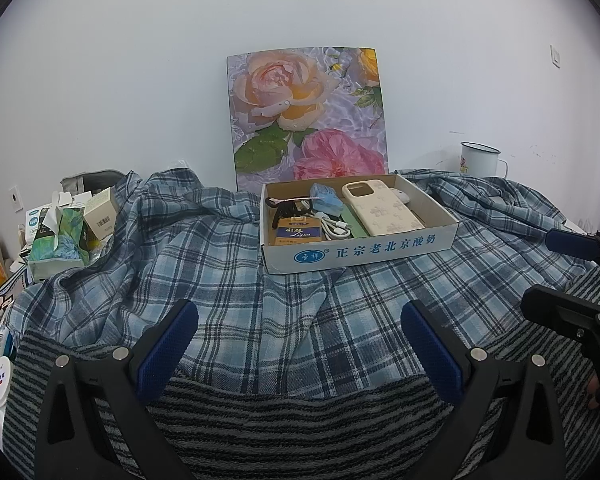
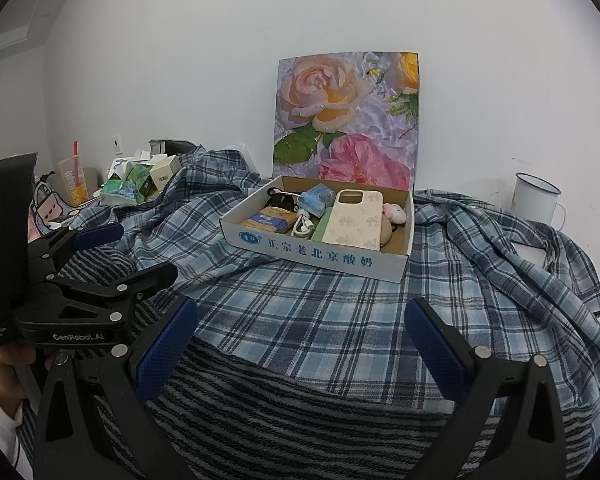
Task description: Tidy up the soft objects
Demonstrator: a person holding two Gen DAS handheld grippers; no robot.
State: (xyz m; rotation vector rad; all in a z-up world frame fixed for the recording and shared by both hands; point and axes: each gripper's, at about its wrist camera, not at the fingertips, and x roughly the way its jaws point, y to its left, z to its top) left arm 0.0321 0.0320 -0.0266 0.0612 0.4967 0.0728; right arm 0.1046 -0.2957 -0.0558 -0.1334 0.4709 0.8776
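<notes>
A blue plaid shirt (image 1: 260,304) lies spread over the table, also in the right wrist view (image 2: 320,312). A grey and black striped knit cloth (image 1: 300,420) lies at the near edge, partly under the shirt, and shows in the right wrist view too (image 2: 300,420). My left gripper (image 1: 300,320) is open and empty above where the two cloths meet. My right gripper (image 2: 300,320) is open and empty above the same area, further right. The right gripper shows at the left view's right edge (image 1: 556,268). The left gripper shows at the right view's left side (image 2: 140,252).
A shallow cardboard box (image 1: 360,250) with a phone case (image 1: 382,208), cables and small items sits on the shirt. A flower picture (image 1: 306,116) leans on the wall. A white enamel mug (image 1: 478,158) stands at the back right. Tissue packs and small boxes (image 1: 60,236) crowd the left.
</notes>
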